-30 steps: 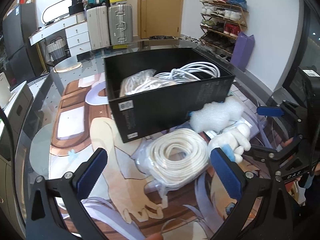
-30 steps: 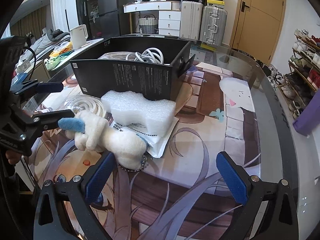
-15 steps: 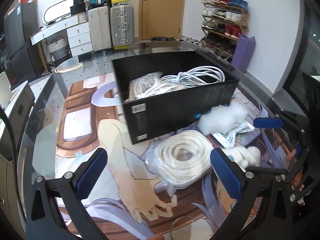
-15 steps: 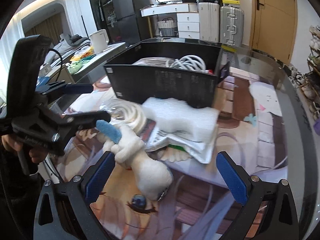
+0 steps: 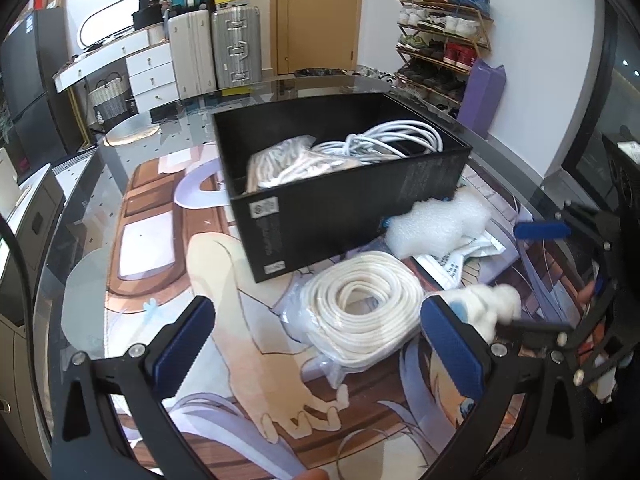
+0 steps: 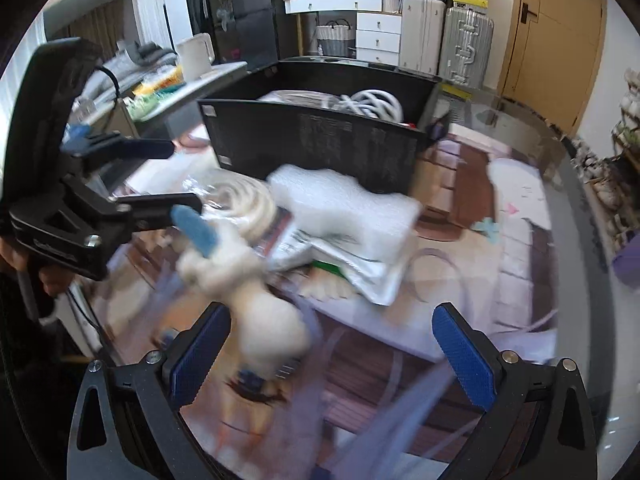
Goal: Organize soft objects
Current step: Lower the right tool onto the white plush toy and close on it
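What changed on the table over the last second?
The right gripper closed in on the plush toy, jaws open, nothing gripped. The left gripper stayed open over the rope coil. Black box and foam block stayed put.

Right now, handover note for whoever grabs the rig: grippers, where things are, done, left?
Left gripper: open, holding nothing, low over the rope coil.
Right gripper: open, the plush toy just ahead of it, blurred, not gripped.
Black box: already holds a bagged rope and a white cable.
Left outside the box: rope coil, plush toy, foam block and the pouch under it.
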Demonstrator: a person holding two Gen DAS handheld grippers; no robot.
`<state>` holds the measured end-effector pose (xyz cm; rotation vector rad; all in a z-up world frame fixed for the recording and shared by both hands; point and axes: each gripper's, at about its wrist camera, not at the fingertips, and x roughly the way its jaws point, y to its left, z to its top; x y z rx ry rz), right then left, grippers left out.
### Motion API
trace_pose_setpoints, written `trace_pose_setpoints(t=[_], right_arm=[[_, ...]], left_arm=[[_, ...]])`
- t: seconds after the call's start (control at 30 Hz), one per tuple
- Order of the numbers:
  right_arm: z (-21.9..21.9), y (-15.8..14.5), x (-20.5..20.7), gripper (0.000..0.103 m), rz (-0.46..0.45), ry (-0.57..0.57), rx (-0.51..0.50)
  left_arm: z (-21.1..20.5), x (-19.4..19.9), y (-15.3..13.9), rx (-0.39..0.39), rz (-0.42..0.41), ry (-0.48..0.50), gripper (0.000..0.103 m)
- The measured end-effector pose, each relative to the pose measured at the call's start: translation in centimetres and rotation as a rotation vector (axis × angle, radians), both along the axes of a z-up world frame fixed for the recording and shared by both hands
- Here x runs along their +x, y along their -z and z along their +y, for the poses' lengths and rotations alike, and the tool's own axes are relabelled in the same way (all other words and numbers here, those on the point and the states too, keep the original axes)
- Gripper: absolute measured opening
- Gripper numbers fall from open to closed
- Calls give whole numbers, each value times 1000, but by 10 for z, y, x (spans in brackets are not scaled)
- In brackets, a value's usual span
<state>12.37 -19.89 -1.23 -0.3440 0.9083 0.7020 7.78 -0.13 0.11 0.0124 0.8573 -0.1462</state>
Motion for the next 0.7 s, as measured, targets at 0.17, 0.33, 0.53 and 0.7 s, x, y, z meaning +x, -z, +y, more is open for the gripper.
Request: trace_pose_setpoints(t=[0.17, 0.33, 0.53, 0.7], right_arm=[[-7, -8, -2, 102, 17, -38, 62], [8, 0, -11, 102, 30, -86, 39], [20, 9, -15, 102, 15, -85, 20], [25, 14, -19, 97, -45, -83, -3]], left_arm=[[-11, -3, 1, 11, 1, 42, 103], [-16, -4, 0, 4, 2, 55, 103], [-13, -2, 2, 3, 11, 48, 103], [-6, 0, 1, -15, 11, 27, 103]])
